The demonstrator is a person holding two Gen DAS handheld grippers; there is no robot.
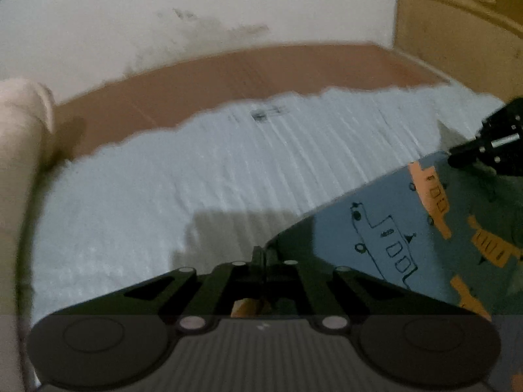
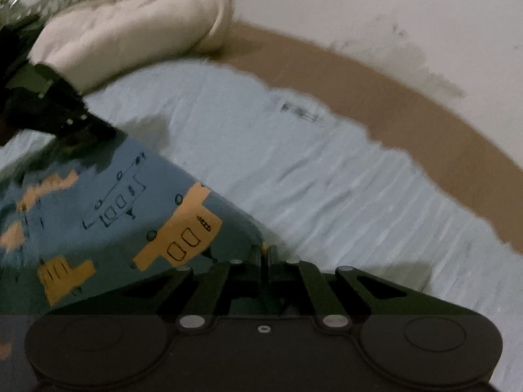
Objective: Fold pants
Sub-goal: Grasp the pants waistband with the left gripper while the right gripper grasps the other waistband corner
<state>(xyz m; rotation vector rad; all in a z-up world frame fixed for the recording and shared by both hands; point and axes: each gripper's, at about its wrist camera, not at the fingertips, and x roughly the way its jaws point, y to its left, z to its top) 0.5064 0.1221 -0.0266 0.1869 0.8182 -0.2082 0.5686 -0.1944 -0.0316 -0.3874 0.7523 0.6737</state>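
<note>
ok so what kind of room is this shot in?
Probably a bedroom. The pants are held over what looks like a bed: a pale ribbed sheet with a pillow at one end, a brown board along the far edge and a scuffed plain wall behind it.

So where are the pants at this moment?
The pants are stretched between the left gripper and right gripper, above the pale blue sheet.

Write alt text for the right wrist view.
The right claw is shut on the edge of blue pants printed with orange buses, lifted over a pale bedsheet. The left claw grips the same edge.
</note>
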